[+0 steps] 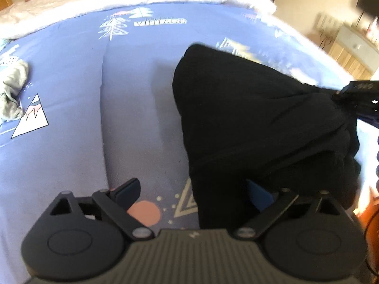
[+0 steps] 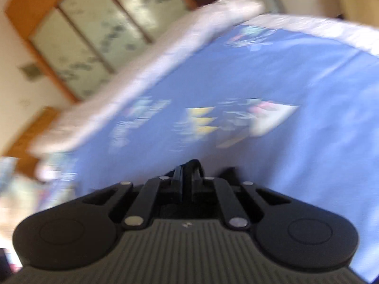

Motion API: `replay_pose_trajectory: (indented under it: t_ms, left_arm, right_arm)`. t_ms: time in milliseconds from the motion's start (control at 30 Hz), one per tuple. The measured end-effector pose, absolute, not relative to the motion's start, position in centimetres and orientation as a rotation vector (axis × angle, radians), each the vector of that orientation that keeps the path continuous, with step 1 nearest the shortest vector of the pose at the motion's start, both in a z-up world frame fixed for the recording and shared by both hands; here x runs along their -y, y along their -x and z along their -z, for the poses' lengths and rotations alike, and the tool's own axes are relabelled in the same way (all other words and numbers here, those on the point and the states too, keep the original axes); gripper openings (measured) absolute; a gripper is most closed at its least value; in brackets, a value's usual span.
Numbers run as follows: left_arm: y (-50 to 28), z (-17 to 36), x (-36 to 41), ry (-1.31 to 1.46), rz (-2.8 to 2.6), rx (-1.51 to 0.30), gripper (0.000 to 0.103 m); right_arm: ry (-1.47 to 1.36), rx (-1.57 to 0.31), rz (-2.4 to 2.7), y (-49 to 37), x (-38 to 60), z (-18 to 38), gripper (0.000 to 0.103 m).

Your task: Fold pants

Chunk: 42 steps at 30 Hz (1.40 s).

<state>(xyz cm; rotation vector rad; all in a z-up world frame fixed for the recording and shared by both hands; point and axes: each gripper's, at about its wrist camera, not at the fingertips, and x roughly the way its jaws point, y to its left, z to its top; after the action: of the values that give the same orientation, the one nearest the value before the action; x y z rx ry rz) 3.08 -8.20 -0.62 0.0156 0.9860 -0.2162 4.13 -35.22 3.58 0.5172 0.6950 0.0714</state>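
Your pants hang bunched, lifted off the bed, their top pinched between the closed right gripper fingers and their hem draped over the spread left gripper, so next clamp that hem and spread both ends flat.

My left tongs gape wide, angled downward at the frame's bottom. My right tongs are pinched closed on black cloth.
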Motion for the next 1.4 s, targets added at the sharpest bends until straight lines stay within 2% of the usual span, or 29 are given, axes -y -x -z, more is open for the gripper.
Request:
replay_pose_trajectory:
  t_ms: [67, 100, 167, 233, 267, 367, 467, 667, 733, 767, 800, 1033, 1167, 1267, 1333, 1400]
  left_arm:
    - [-3.2, 1.3, 8.4, -0.039, 0.198, -0.983, 0.103]
    - [-3.2, 1.4, 8.2, -0.026, 0.204, -0.985, 0.103]
    - [-3.2, 0.9, 7.2, 0.019, 0.206, -1.004, 0.103]
    - [-3.1, -0.1, 6.3, 0.063, 0.21, -1.007, 0.1]
    - [-2.9, -1.0, 5.7, 0.091, 0.214, -0.986, 0.094]
    - [-2.4, -4.3, 4.7, 0.156, 0.221, -0.867, 0.09]
    - [-2.3, -6.1, 6.4, 0.161, 0.312, -0.806, 0.088]
    - [-1.8, -2.5, 12.5, -0.017, 0.433, -0.89, 0.081]
    - [-2.0, -0.2, 13.6, -0.115, 0.376, -0.915, 0.085]
    - [-1.7, 0.6, 14.0, -0.155, 0.37, -0.889, 0.093]
    - [-1.6, 0.8, 14.0, -0.165, 0.373, -0.874, 0.094]
    - [-1.7, -0.5, 13.1, -0.107, 0.383, -0.904, 0.094]
    - [-0.6, -1.9, 10.8, -0.03, 0.378, -0.896, 0.098]
    - [-0.5, -2.8, 7.7, 0.072, 0.326, -0.906, 0.101]
    - [-1.6, -2.5, 5.4, 0.176, 0.295, -0.942, 0.101]
    - [-2.7, -1.8, 3.4, 0.283, 0.275, -0.988, 0.101]
  right_arm:
    - [-0.514, -0.78, -0.064, -5.2, 34.7, -0.5, 0.015]
    - [-0.531, -0.75, -0.067, -5.0, 34.8, 0.0, 0.016]
    - [-0.585, -0.742, -0.07, -4.5, 35.8, -0.6, 0.028]
    - [-0.636, -0.676, -0.052, -3.5, 36.6, -2.3, 0.048]
    - [-0.621, -0.623, -0.023, -2.9, 36.4, -3.6, 0.049]
    - [-0.542, -0.516, -0.048, 0.4, 36.7, -6.5, 0.049]
    - [-0.484, -0.53, -0.206, 3.0, 34.7, -7.7, 0.049]
    - [-0.21, -0.673, -0.384, 4.7, 28.6, -5.4, 0.048]
    - [-0.195, -0.786, -0.346, 3.7, 28.2, -2.8, 0.047]
    - [-0.229, -0.846, -0.331, 3.3, 28.7, -1.4, 0.045]
    - [-0.272, -0.827, -0.338, 3.3, 29.3, -0.4, 0.045]
    - [-0.282, -0.807, -0.346, 3.8, 29.4, -0.9, 0.047]
    - [-0.42, -0.776, -0.378, 5.3, 32.2, -2.5, 0.049]
    - [-0.489, -0.674, -0.342, 5.7, 35.2, -4.1, 0.062]
    - [-0.549, -0.601, -0.283, 5.8, 37.5, -4.5, 0.091]
    - [-0.605, -0.573, -0.247, 5.5, 39.3, -4.2, 0.102]
